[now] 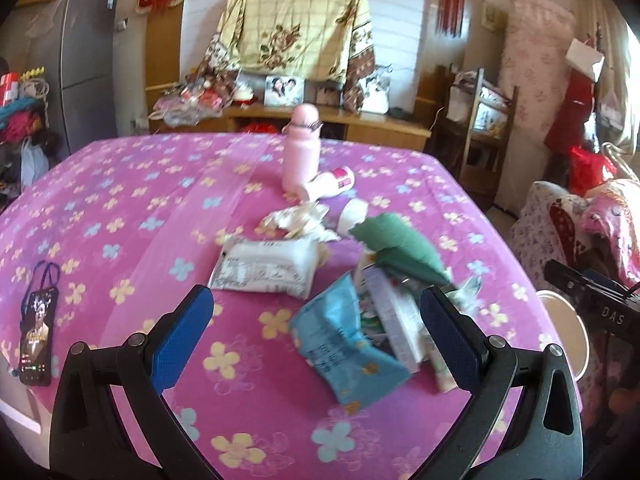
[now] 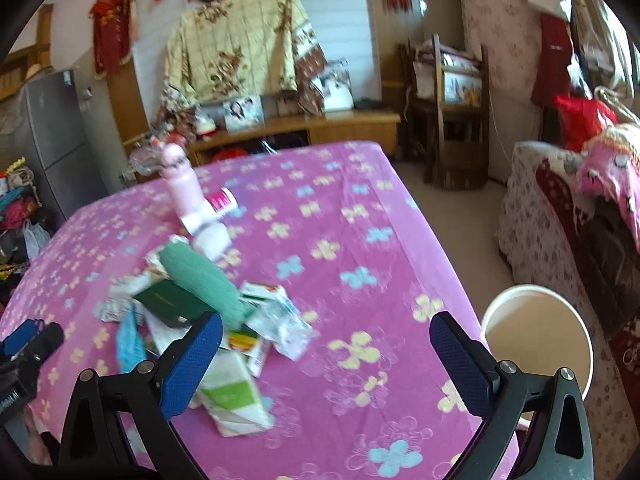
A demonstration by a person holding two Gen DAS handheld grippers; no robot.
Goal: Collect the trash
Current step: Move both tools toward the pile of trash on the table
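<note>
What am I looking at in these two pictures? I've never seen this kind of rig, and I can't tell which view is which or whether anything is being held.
There is no robot: a person carries a two-finger gripper in each hand, each with a fisheye camera looking along its blue-padded fingers. One picture is from the left gripper, the other from the right gripper. Both are open and hold nothing. Below them is a table with a pink flowered cloth bearing a litter pile: a blue wrapper, a white tissue pack, a green cloth and crumpled paper. A pink bottle stands behind, a phone lies left, and a white bin sits beside the table.
</note>
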